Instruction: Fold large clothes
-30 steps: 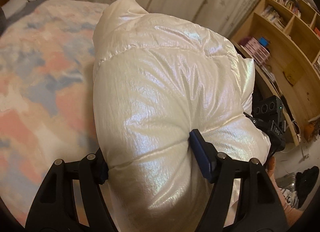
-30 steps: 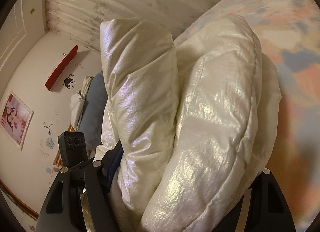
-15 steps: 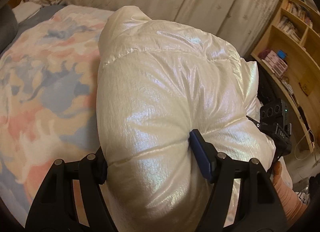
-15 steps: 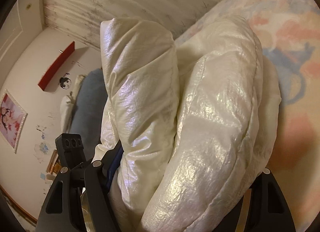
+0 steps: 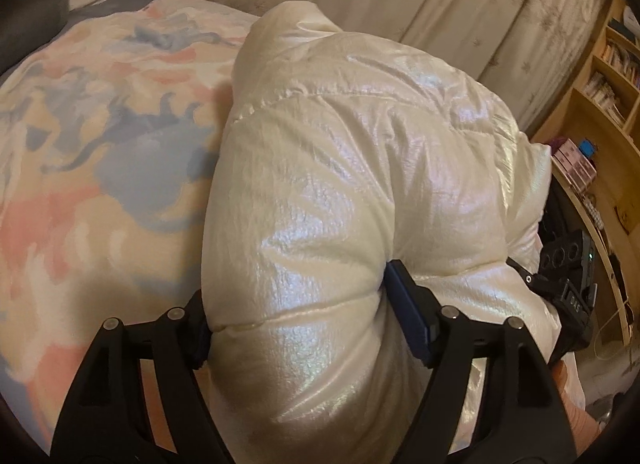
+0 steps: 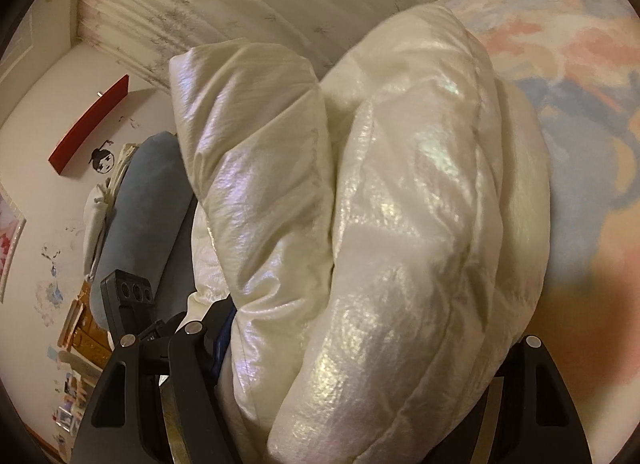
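The puffer jacket (image 5: 360, 191) fills the middle of both views and runs off the bottom edge at 6 o'clock, so its hem and full outline cannot be determined. The left gripper (image 5: 296, 328) has its left pad sunk behind the padding; only the right blue pad shows. On the right gripper (image 6: 360, 348), the right fingertip is wholly buried under fabric, and the left pad is barely visible at 8 o'clock. The bedspread (image 5: 100, 151) is blurred at 9 o'clock and cut by the lens rim. Items on the bookshelf (image 5: 600, 103), at 3 o'clock, are too small to identify.
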